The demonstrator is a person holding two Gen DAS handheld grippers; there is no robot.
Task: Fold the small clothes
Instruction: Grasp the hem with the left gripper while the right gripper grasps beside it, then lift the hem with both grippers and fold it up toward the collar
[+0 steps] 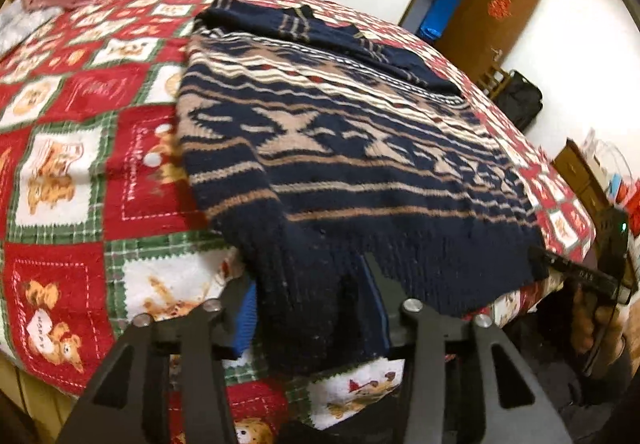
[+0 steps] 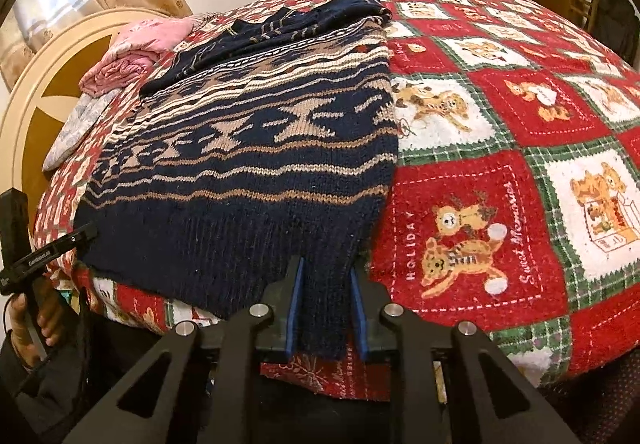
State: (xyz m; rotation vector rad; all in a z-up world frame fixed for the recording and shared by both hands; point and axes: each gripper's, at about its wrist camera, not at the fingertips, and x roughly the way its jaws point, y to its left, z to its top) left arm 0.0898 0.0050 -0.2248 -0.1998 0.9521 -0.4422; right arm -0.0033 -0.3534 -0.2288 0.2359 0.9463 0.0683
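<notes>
Your bedspread (image 2: 500, 179) carries the only clear writing: in the right wrist view, a red square at lower right reads "HOLIDAY" up its left side and "Sweet Memories" up its right, stitched in white around two teddy bears. In the left wrist view, a bear at the lower left holds a white heart marked "HAPPY", and the white script in the red squares higher up is too blurred to read. The other tool, seen at the left edge of the right wrist view, bears a small white label that looks like a brand name, but you cannot make it out for certain. The sweater (image 1: 360, 171), navy with tan and cream bands, lies flat across the bedspread, filling the centre of both views, its ribbed hem hanging toward you over the bed's near edge. Your right gripper (image 2: 326, 308), at bottom centre of its view, is clamped on the hem's right corner: the knit runs down between the two blue pads, which press it from both sides. Your left gripper (image 1: 312, 308), at bottom centre of its view, has the hem's left corner draped between its fingers; a blue pad shows on the left and seems to stand off the cloth, but you cannot tell whether it grips.
</notes>
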